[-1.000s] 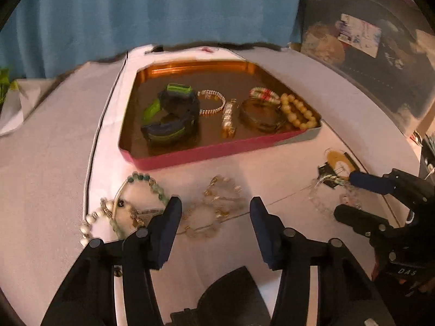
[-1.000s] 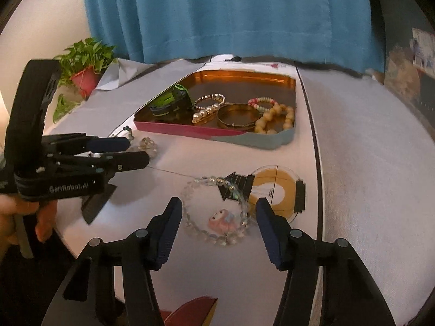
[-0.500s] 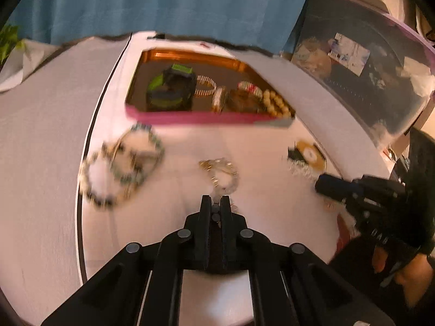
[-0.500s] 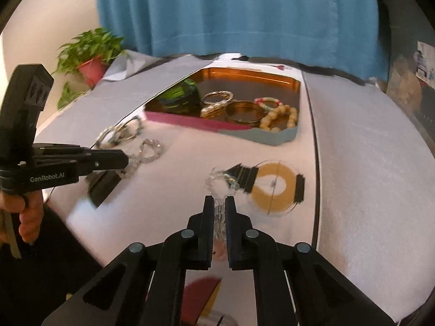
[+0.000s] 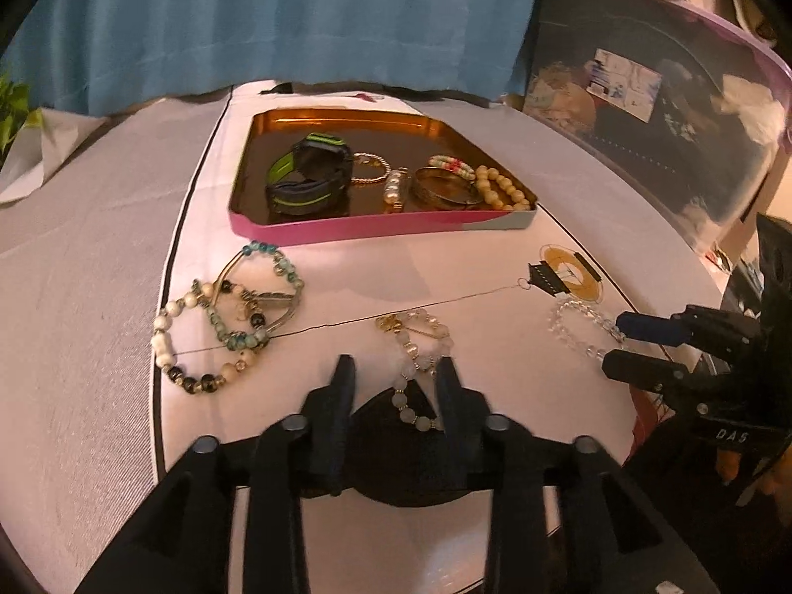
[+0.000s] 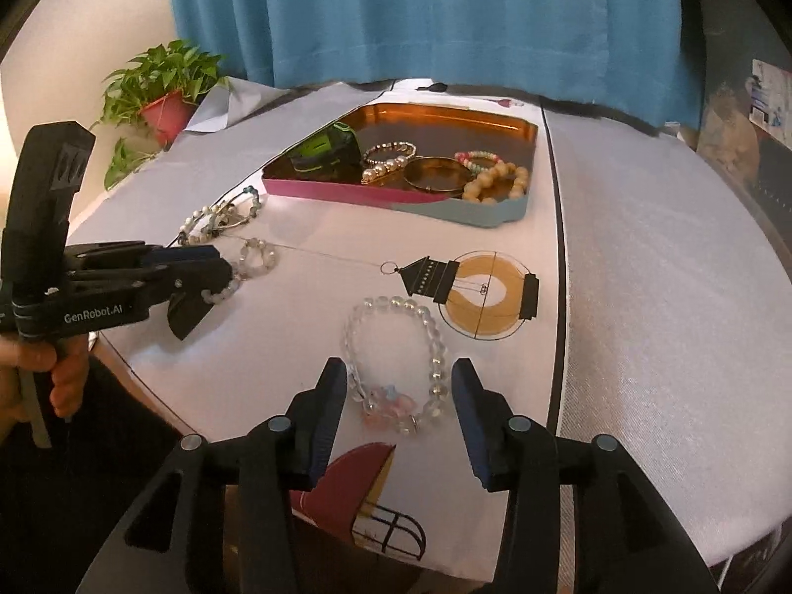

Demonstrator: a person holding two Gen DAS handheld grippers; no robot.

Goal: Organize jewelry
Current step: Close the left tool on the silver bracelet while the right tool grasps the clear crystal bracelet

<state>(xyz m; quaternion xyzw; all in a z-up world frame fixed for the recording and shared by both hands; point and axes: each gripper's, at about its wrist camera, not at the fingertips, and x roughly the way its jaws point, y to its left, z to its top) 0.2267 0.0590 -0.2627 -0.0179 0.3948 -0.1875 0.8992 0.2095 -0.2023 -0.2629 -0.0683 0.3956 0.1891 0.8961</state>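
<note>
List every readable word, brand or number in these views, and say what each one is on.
"GenRobot.AI": on the left tongs' body, right wrist view.
"DAS": on the right tongs' body, left wrist view; further letters, if any, are cut off.
Card on the dark bin: print too small to read.

Both wrist cams low, facing shared tray.

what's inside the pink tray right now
In the pink tray: a green-and-black watch, a pearl strand, a thin beaded bracelet, a gold bangle, a pink-and-white bracelet and a wooden bead bracelet. Under the watch is hidden.
</note>
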